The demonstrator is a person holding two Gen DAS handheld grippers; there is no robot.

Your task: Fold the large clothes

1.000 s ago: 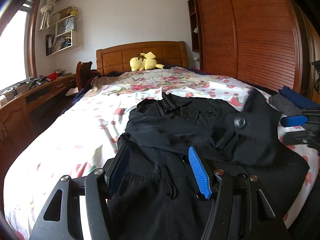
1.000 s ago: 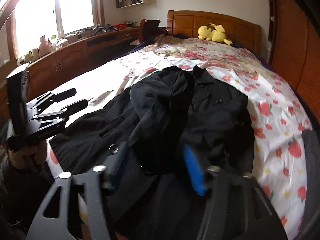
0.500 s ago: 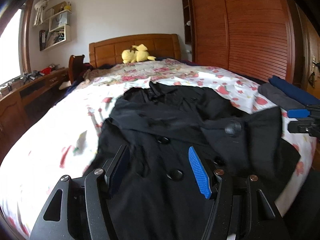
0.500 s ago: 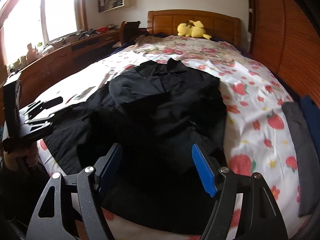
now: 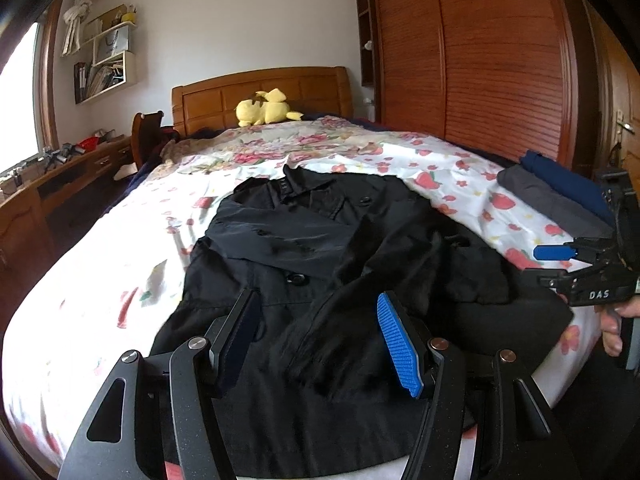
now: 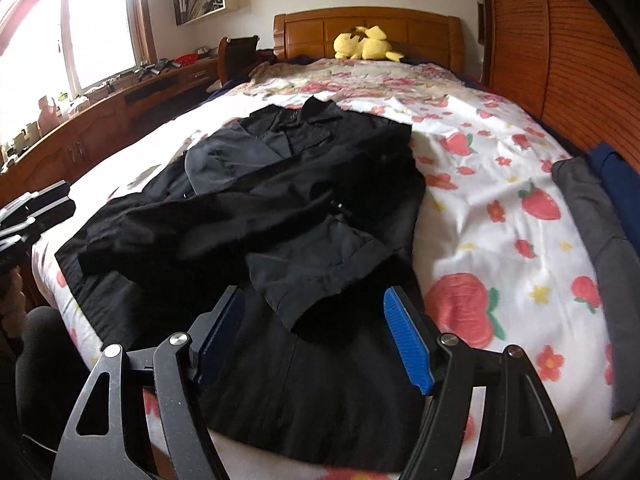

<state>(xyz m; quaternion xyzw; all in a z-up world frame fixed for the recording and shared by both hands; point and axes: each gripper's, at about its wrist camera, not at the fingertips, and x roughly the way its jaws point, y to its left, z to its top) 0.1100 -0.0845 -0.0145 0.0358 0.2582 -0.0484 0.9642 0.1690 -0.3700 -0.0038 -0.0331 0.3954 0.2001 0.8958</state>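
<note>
Right wrist view shows our right gripper [image 6: 316, 340] hanging with its jaws apart and nothing between them, just above the cuff of the black coat [image 6: 256, 208] whose sleeve lies folded across the body. Our left gripper [image 5: 320, 344] is likewise released and empty, poised over the coat's lower front.

With both sleeves already crossed inward, we judge the step in hand to be taking the hem and carrying it up toward the collar. To do it well, we should pinch the 2 bottom corners close below our pads, catching every layer, lift together and keep the fold line straight, so the loose cuff does not slip out.

The coat lies face up on the floral bedsheet [image 6: 500, 184], collar far ahead of us, hem nearest, buttons down its front. The fabric looks thin and slightly glossy, though blur near the hem makes that uncertain. Folded grey and navy garments [image 6: 592, 208] lie to our right.
</note>
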